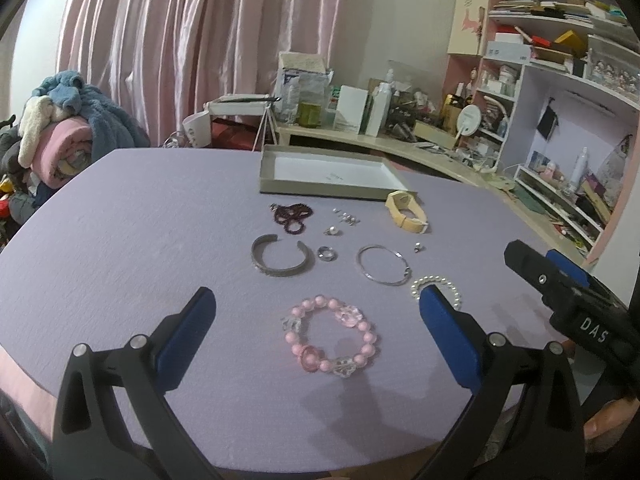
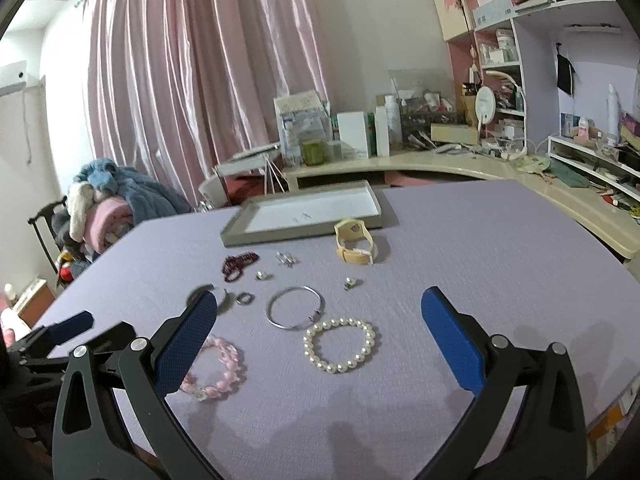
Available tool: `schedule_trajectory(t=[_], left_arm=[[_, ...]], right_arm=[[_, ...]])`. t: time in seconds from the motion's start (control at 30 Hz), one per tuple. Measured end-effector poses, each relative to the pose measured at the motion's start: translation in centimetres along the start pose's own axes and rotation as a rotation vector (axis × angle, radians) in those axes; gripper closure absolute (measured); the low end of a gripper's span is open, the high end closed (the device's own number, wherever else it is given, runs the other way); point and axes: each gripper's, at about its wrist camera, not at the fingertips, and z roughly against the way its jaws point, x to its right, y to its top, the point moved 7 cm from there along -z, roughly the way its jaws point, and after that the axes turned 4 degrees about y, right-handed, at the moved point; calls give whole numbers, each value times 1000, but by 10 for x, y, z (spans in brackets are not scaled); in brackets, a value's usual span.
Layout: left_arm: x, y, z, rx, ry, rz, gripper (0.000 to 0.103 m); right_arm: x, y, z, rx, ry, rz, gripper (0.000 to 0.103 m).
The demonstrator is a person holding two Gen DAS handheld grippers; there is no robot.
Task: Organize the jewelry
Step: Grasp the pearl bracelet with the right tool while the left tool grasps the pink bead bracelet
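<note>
Both grippers' fingers spread wide, holding nothing. Left gripper (image 1: 318, 326) hovers over pink bead bracelet (image 1: 330, 336); right gripper (image 2: 320, 334) over pearl bracelet (image 2: 340, 345). Both bracelets lie on desk (image 2: 480, 248), nearer than grey tray (image 2: 304, 214).

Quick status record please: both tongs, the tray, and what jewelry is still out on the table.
left tongs: open, empty, above pink bracelet
right tongs: open, empty, above pearl bracelet
tray: far side of table, no jewelry inside
still on table: cuff, bangle, dark beads, watch, ring, small silver pieces
done: nothing moved into tray yet
</note>
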Motion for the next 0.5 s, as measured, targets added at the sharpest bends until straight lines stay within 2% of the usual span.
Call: schedule_trajectory(t=[0.17,0.23,0.43,0.5], left_arm=[[-10,-4,-7,-50,39,24,2],[-15,-6,-11,-81,60,37,2],[-33,-14,-28,-187,91,88,2],[-36,-16,-32,-210,92,98,2]], right_arm=[[11,-15,-26,-127,-23,-19,4],[19,-23,-38,-184,-50,-34,11],[44,-35,-70,-284,-108,-76,30],[47,-38,-79,-311,-113,-71,33]])
